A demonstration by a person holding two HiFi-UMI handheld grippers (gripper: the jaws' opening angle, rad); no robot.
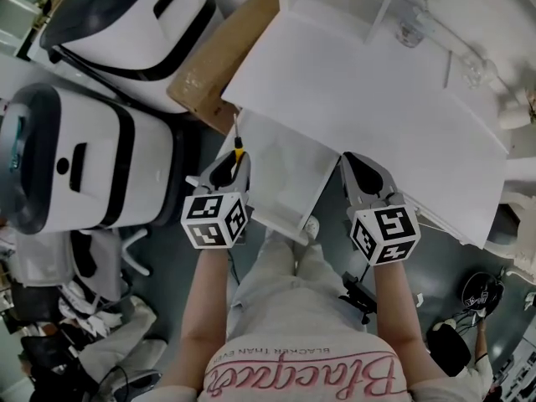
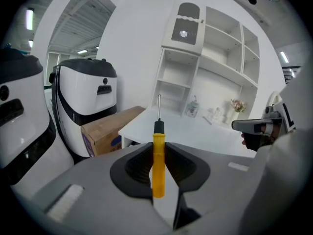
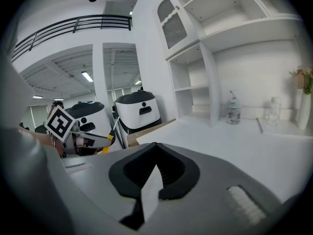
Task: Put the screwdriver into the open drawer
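The screwdriver [image 1: 239, 150] has a yellow handle, a black collar and a thin steel shaft that points away from me. My left gripper [image 1: 234, 162] is shut on its handle; in the left gripper view the screwdriver [image 2: 158, 163] stands upright between the black pads. It hangs just left of the open white drawer [image 1: 289, 170], which is pulled out from under the white desk [image 1: 360, 82]. My right gripper [image 1: 352, 162] hovers at the drawer's right side, jaws together with nothing in them. From the right gripper view I see the left gripper [image 3: 105, 137] and the screwdriver [image 3: 110, 137].
Two white and black machines [image 1: 79, 166] [image 1: 138, 19] stand on the left, with a cardboard box [image 1: 222, 57] beside the desk. A white shelf unit [image 2: 205, 67] rises at the desk's back, with a bottle [image 3: 234, 112] and glassware. My legs are below the drawer.
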